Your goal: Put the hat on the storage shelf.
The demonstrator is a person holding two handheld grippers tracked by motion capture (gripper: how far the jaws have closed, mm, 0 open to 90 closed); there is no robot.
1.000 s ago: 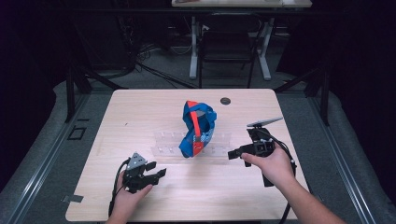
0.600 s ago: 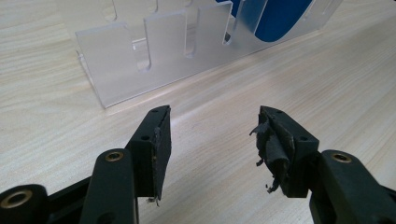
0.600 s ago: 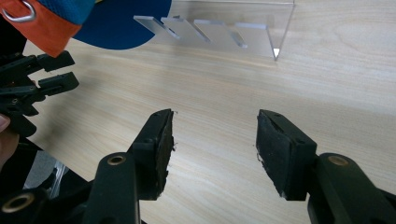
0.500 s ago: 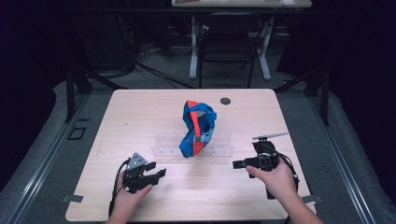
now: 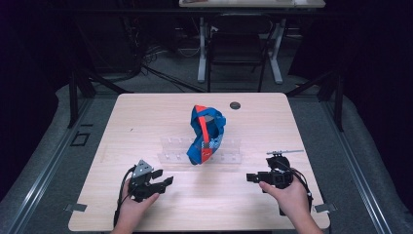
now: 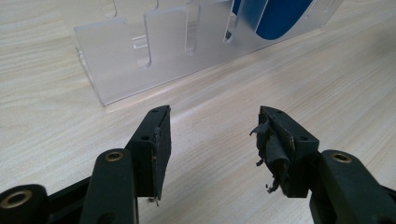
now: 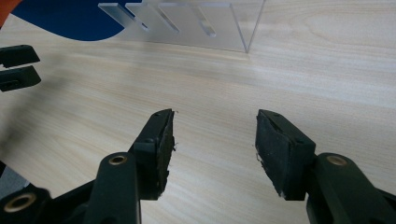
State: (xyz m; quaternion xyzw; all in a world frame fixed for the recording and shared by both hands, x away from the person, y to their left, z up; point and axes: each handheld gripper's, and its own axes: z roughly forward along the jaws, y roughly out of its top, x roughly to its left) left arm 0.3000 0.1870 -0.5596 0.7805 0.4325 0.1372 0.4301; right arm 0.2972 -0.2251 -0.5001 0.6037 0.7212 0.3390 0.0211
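Blue-and-red cloth point(image 5: 205, 134) stands bunched in the slots of a clear plastic rack point(image 5: 229, 151) near the middle of the desk point(image 5: 146, 117), leaning up and toward the far edge. The right gripper point(image 5: 253, 177) has drawn back from the rack's right end over the last second and dropped low toward the near edge, at the right side of the desk; its jaws stand wide with nothing between them, and its own camera shows bare wood under the pads with the rack's end point(image 7: 224, 23) and a patch of blue point(image 7: 70, 21) beyond. The left gripper point(image 5: 163, 180) has kept its place near the near edge on the left, jaws also wide and empty, facing the rack's left end point(image 6: 140, 51). With both hands pulled away and the cloth left sitting in the rack, the placing looks finished, or a fresh approach is about to begin. A small dark disc point(image 5: 235, 105) lies near the far edge.
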